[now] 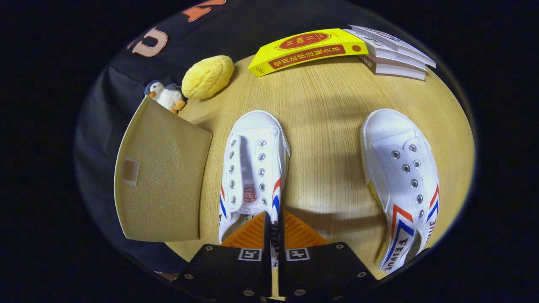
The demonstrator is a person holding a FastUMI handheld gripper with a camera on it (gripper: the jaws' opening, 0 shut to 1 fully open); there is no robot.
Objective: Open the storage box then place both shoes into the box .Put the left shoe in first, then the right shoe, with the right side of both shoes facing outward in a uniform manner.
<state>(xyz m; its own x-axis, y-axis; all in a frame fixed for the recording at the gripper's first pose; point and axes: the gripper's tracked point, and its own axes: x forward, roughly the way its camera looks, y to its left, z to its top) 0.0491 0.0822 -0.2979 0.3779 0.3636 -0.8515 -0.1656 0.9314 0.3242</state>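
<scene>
The jaws (273, 225) pinch the heel wall of the white canvas left shoe (252, 168) on the pale wooden table (324, 126); its matching right shoe (402, 185) lies at three o'clock, the tan fabric storage box (162, 181) at nine.

A wide strip of bare worktop (324, 139) runs open between the left shoe (252, 164) and the right shoe (400, 176), reaching back to the yellow book (307, 50) and the stacked books (396, 54). The gripper (273, 227) sits nearly closed over the left shoe's heel side. The storage box (162, 176) crowds that shoe's outer side, with a plush penguin (166, 96) and yellow plush (207, 77) behind it.
</scene>
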